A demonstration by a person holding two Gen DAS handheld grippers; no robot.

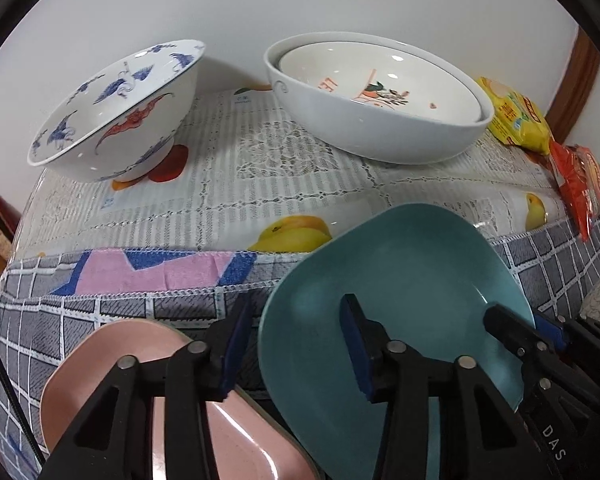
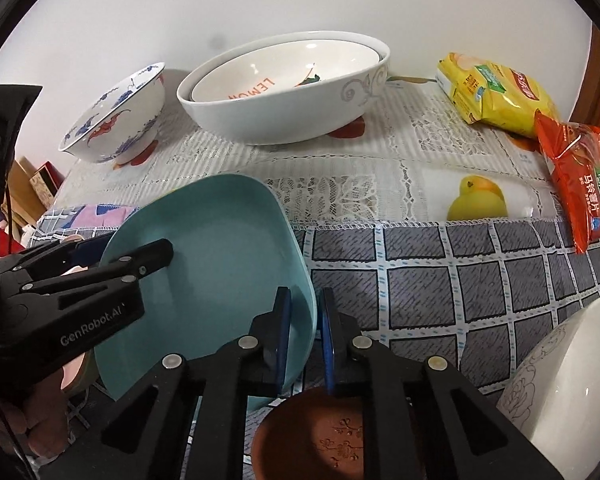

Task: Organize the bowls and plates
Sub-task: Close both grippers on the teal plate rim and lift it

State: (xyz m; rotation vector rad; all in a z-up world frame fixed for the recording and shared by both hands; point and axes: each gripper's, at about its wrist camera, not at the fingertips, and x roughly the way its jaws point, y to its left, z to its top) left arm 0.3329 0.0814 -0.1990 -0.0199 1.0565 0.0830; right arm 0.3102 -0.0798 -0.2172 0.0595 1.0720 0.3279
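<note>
A teal plate (image 1: 400, 300) is held tilted above the cloth; my right gripper (image 2: 305, 320) is shut on its right rim (image 2: 300, 280). My left gripper (image 1: 296, 344) is open around the plate's left edge, one finger (image 1: 356, 344) over its face, the other (image 1: 232, 344) outside it. A pink plate (image 1: 112, 364) lies below the left gripper. A blue-and-red patterned bowl (image 1: 112, 116) stands far left. A small white bowl (image 1: 380, 80) sits nested inside a large white bowl (image 1: 380, 132) at the back.
Yellow (image 2: 496, 92) and red (image 2: 584, 184) snack bags lie at the right. A brown dish (image 2: 320, 436) and a white bowl (image 2: 568, 376) sit near the front right. The table has a checked cloth (image 2: 440, 272) and lace cover (image 2: 340, 192); a wall is behind.
</note>
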